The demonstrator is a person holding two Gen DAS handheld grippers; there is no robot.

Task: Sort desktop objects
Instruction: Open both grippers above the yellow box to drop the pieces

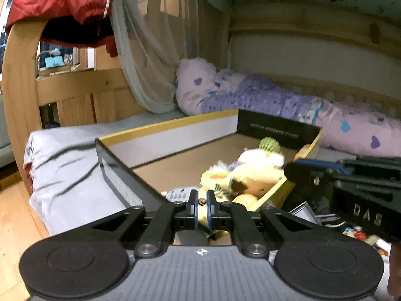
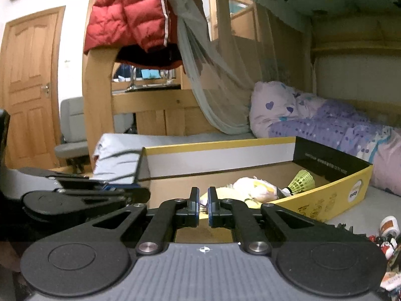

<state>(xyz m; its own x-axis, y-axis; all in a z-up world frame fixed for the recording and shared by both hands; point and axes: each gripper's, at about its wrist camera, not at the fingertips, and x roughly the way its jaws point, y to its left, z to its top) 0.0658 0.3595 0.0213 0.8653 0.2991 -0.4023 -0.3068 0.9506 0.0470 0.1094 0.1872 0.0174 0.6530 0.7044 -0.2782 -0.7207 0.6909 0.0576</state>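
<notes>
A wide, shallow cardboard box [image 1: 175, 128] with yellow, white and black walls lies on the bed; it also shows in the right wrist view [image 2: 333, 200]. In it lie a pale plush toy [image 1: 258, 168], a green shuttlecock [image 2: 302, 179], a green packet [image 1: 213, 176], a grey remote [image 1: 179, 195] and a round yellowish object [image 1: 246, 199]. My left gripper [image 1: 202, 204] hangs over the box's near corner with its jaws nearly closed and nothing clearly between them. My right gripper [image 2: 203, 200] is also nearly closed and empty, just in front of the box. The other gripper [image 1: 351, 183] shows at the right of the left view.
Small loose items [image 2: 387, 230] lie on the grey sheet right of the box, and more [image 1: 356, 230] show under the right gripper. A purple quilt [image 1: 275, 100] lines the back. A mosquito net [image 2: 215, 80], red jacket [image 2: 127, 12] and wooden bed frame [image 1: 20, 87] stand left.
</notes>
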